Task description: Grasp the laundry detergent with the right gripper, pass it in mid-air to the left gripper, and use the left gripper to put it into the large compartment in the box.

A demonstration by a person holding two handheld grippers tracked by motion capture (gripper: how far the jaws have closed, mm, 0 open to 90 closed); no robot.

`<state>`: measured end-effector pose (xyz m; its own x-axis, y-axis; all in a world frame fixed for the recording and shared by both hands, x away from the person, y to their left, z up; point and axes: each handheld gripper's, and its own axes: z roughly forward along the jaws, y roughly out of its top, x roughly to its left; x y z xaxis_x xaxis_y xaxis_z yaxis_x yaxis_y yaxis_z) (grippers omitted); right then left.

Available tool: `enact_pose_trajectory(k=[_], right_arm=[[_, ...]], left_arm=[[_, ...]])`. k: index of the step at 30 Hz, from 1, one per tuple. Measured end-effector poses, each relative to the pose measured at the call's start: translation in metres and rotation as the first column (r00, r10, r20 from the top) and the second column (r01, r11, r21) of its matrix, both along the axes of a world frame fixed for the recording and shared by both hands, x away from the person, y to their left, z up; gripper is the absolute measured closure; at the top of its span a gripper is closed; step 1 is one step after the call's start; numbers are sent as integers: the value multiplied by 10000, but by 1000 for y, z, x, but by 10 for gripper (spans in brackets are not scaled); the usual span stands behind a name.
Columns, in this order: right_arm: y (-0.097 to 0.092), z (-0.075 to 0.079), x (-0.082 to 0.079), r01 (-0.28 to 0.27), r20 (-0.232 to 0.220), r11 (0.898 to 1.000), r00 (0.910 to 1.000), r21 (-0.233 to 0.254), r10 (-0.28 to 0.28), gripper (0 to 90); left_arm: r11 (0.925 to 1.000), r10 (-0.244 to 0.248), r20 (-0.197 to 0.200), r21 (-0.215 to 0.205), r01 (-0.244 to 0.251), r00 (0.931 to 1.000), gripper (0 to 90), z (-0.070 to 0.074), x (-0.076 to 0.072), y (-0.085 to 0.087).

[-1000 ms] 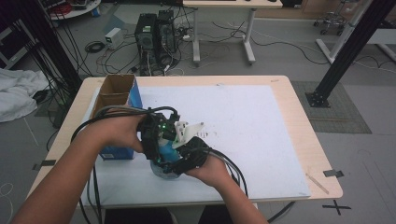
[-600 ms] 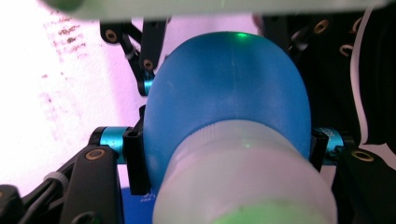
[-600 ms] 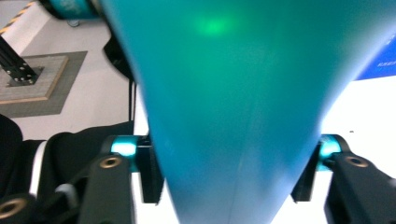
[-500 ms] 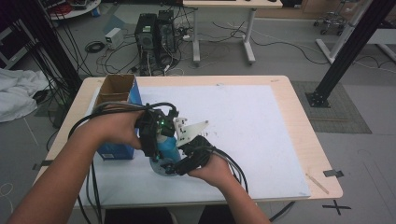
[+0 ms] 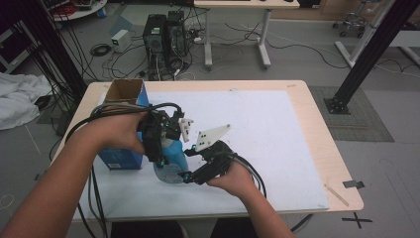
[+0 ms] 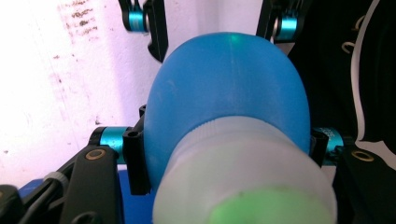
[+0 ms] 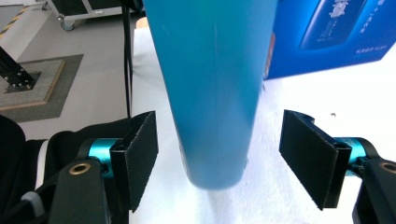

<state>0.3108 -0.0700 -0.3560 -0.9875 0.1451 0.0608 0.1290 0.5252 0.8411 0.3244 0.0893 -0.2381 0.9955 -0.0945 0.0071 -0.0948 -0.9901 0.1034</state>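
I work in a lab or engineering workspace: my counter (image 5: 317, 163) stands on a grey floor strewn with cables (image 5: 237, 34), two computer towers (image 5: 163, 37) sit beyond it, with a black metal frame post (image 5: 369, 54) and another desk (image 5: 237, 20) nearby.

Black grippers (image 5: 171, 148); teal pivots; brass screws; black cables; bare forearms.

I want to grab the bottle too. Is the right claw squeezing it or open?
Open: the right claw has just been opening, with gaps between its pads and the blue bottle.
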Motion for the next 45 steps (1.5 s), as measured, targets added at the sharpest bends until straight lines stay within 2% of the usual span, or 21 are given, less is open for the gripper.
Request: enact_pose_trajectory(k=[7, 16, 26, 30, 31, 36, 37, 39, 40, 41, 43, 45], right_arm=[[-11, 6, 3, 230, -37, 9996, 9997, -186, -231, 232], [-20, 17, 8, 333, 128, 9979, 9994, -565, -326, 228], [-25, 30, 12, 281, 155, 9923, 9995, -1206, -264, 205], [-28, 36, 12, 281, 163, 9885, 9995, -1489, -260, 204], [-29, 37, 12, 295, 160, 9875, 9995, -1546, -273, 176], [-34, 41, 12, 402, 179, 9813, 9991, -1882, -375, 171], [-34, 42, 12, 415, 189, 9806, 9991, -1915, -386, 171], [-35, 43, 12, 419, 174, 9801, 9991, -1941, -392, 171], [-35, 43, 12, 419, 174, 9801, 9991, -1941, -392, 171], [-37, 45, 13, 498, 186, 9770, 9987, -2072, -469, 140], [-39, 47, 13, 507, 153, 9759, 9987, -2124, -486, 140], [-40, 48, 13, 517, 173, 9751, 9986, -2157, -491, 140]], left_arm=[[9996, 289, 76, 33, -289, 9996, 384, 8, 4, 4], [9979, 641, 57, -49, -641, 9979, 384, 16, 9, 7], [9882, 1521, -134, -163, -1523, 9883, 384, 36, 14, 12], [9787, 2036, -157, -236, -2039, 9789, 383, 47, 16, 16], [9755, 2177, -163, -275, -2181, 9759, 383, 51, 17, 17], [9574, 2858, -197, -359, -2864, 9581, 383, 65, 21, 26], [9519, 3032, -234, -390, -3040, 9526, 383, 69, 22, 28], [9519, 3032, -234, -390, -3040, 9526, 383, 69, 22, 28], [9403, 3371, -236, -405, -3378, 9412, 383, 77, 25, 33], [9344, 3531, -231, -409, -3538, 9353, 383, 79, 26, 35], [9266, 3728, -189, -450, -3732, 9277, 383, 84, 29, 39], [9142, 4010, -239, -527, -4018, 9157, 383, 89, 32, 44]])
